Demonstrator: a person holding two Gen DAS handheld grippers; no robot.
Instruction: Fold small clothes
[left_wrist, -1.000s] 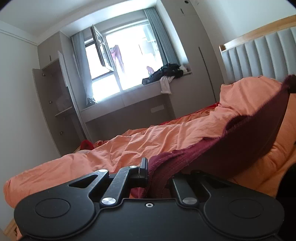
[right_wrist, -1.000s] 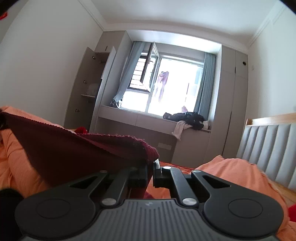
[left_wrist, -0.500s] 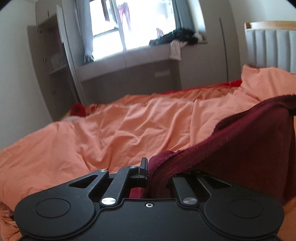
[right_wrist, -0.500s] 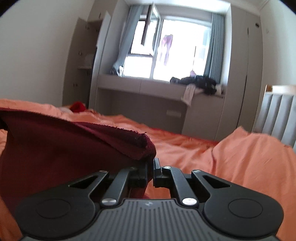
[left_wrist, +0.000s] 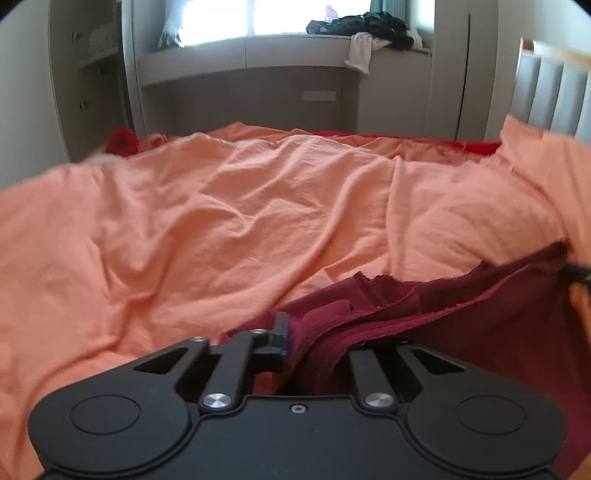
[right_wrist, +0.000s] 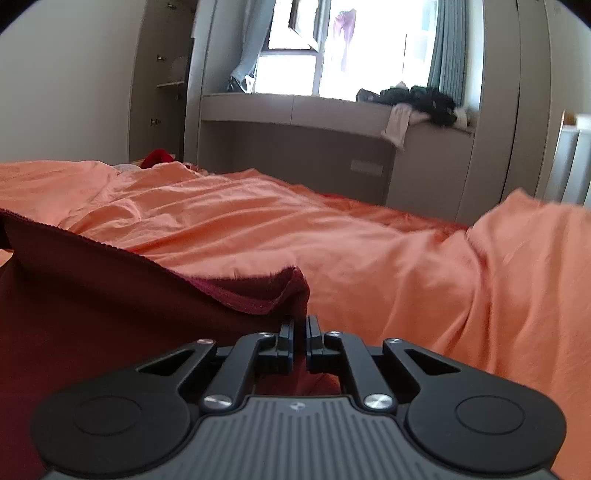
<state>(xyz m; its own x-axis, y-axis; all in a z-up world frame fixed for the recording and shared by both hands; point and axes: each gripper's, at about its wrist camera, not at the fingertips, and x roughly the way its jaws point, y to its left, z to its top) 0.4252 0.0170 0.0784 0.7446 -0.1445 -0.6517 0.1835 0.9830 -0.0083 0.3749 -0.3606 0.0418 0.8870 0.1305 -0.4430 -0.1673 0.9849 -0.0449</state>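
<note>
A dark maroon garment (left_wrist: 480, 325) is stretched between my two grippers, low over the orange bedcover (left_wrist: 258, 206). My left gripper (left_wrist: 314, 328) has its jaws opening. One corner of the garment lies loosely between them, draped over the right finger and hiding it, and the left finger (left_wrist: 281, 332) stands clear of the fabric. In the right wrist view my right gripper (right_wrist: 300, 325) is shut on the opposite corner of the garment (right_wrist: 92, 295), which bunches just above the fingertips. The rest hangs off to the left over the bedcover (right_wrist: 369, 258).
A grey padded headboard (left_wrist: 546, 85) stands at the right. A low window ledge (left_wrist: 258, 51) behind the bed carries a heap of dark and white clothes (left_wrist: 369, 26). A red item (left_wrist: 122, 142) lies at the bed's far left corner, next to an open wardrobe (left_wrist: 88, 74).
Both grippers have sunk towards the bed and tipped downward, bringing the maroon garment with them. The left jaws, earlier shut on the fabric, have parted.
</note>
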